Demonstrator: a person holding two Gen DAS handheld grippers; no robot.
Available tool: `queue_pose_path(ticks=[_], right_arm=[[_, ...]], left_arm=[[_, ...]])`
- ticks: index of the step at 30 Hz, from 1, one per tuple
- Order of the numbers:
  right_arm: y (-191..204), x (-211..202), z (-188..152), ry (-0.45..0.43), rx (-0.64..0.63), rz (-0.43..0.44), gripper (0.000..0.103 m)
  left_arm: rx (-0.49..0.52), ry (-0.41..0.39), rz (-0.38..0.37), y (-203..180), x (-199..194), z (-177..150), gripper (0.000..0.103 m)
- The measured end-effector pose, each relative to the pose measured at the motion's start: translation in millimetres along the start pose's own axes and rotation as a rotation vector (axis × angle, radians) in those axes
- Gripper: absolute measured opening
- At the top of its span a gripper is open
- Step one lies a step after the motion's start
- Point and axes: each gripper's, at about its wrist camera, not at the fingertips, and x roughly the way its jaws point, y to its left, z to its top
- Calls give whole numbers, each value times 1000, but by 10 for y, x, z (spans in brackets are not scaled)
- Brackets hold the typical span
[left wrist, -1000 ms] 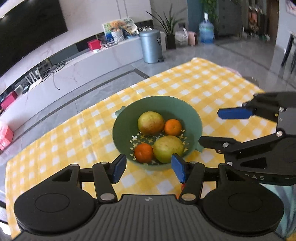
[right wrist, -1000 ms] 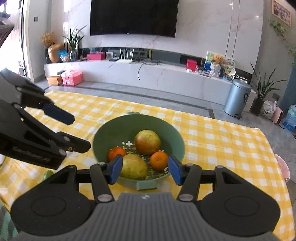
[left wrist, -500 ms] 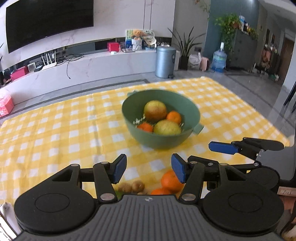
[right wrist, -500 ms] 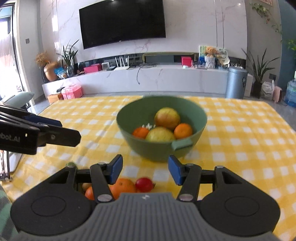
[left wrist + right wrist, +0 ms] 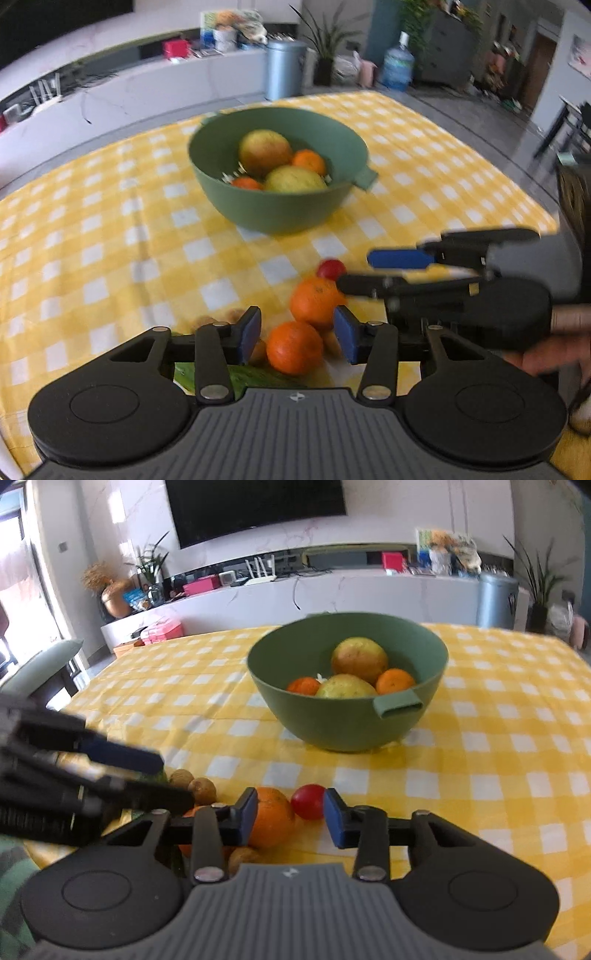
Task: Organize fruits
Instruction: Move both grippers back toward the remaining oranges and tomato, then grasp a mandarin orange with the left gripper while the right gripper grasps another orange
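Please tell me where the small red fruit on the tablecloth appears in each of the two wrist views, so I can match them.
Left wrist view: small red fruit right of centre, just behind the farther loose orange.
Right wrist view: small red fruit low centre, beside that orange, in front of the right hand-held gripper.
Shared landmark: green bowl.

Left gripper point(image 5: 297, 334) is pointing steeply down, its jaws having just been closing, pads apart and gripping nothing. Right gripper point(image 5: 290, 812) is angling down alongside, jaws likewise narrowing, nothing clamped. A hand point(image 5: 554, 347) is gripping the right gripper's body.
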Motion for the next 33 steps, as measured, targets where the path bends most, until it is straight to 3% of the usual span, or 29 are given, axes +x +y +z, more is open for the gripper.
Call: queue_pose_path(ticks=[6, 11, 23, 29, 33], right_arm=[[-97, 39, -11, 12, 56, -10, 35], [-88, 63, -33, 24, 47, 5, 35], [-55, 120, -58, 50, 40, 44, 36], [-54, 142, -63, 51, 50, 53, 37], [-66, 134, -65, 47, 61, 41, 44]], left_arm=[[62, 48, -7, -93, 110, -57, 54], [94, 84, 37, -149, 235, -99, 52], [211, 80, 147, -347, 338, -170, 49], [206, 58, 147, -352, 322, -197, 46], [170, 34, 145, -312, 282, -190, 45]])
